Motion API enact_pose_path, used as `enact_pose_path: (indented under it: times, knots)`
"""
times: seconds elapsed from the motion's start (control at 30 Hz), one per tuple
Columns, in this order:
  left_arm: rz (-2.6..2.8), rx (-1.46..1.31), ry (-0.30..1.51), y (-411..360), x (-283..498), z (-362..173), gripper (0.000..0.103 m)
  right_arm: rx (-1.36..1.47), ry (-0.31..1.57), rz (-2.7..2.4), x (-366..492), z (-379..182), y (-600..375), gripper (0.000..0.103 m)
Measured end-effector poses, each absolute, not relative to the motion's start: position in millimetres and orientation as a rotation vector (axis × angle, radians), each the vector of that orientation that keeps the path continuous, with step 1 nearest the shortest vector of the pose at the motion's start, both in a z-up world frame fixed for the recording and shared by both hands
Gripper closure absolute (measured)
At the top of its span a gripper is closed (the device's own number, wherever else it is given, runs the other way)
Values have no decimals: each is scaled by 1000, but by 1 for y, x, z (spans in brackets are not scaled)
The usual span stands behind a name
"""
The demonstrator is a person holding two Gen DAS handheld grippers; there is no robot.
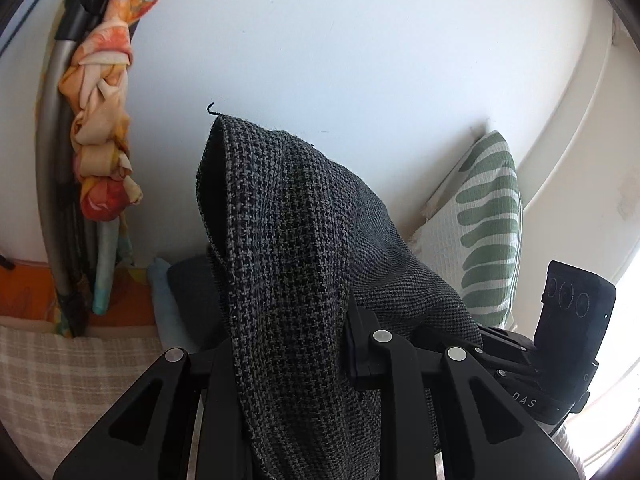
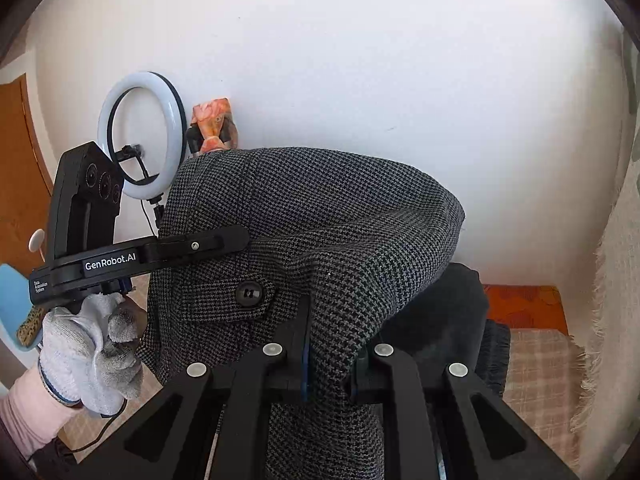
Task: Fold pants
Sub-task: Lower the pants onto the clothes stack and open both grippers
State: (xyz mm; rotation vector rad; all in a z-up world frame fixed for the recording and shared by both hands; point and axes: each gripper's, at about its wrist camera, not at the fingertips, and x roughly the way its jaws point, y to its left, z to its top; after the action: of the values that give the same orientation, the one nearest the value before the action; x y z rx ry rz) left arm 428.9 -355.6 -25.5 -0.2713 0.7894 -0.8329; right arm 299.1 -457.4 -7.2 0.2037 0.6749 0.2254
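Fingers of your left gripper (image 1: pixel 296 344) and right gripper (image 2: pixel 332 364) clamp the grey houndstooth woven pants (image 2: pixel 320 216), bunched at centre frame, against the white wall (image 2: pixel 360 60).

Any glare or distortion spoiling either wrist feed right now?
Left wrist view: window glare blows out the lower right corner; the pants are sharp. Right wrist view: lit ring light glows without washing out; fisheye bends the door edge; the houndstooth weave is crisp.
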Motion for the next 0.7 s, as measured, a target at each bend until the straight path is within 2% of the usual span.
enact_pose_path:
  times: [0.13, 0.2, 0.3, 0.37, 0.5, 0.63, 0.7]
  knots:
    - [-843, -242, 909, -392, 444, -67, 83, 191, 786, 199, 306, -41, -478, 88]
    - [-827, -206, 941, -403, 447, -80, 79, 210, 829, 191, 309, -54, -487, 79]
    - [-797, -190, 947, -405, 449, -85, 72, 312, 821, 231, 306, -57, -505, 71]
    - [-770, -218, 966, -399, 453, -86, 62, 423, 798, 267, 307, -57, -522, 68]
    - [-738, -224, 957, -384, 459, -83, 63, 566, 800, 214, 318, -67, -550, 65]
    - [-716, -218, 892, -359, 452, -69, 63, 668, 818, 150, 338, -78, -569, 51]
    - [-730, -199, 862, -351, 446, -63, 63, 683, 821, 132, 353, -83, -573, 50]
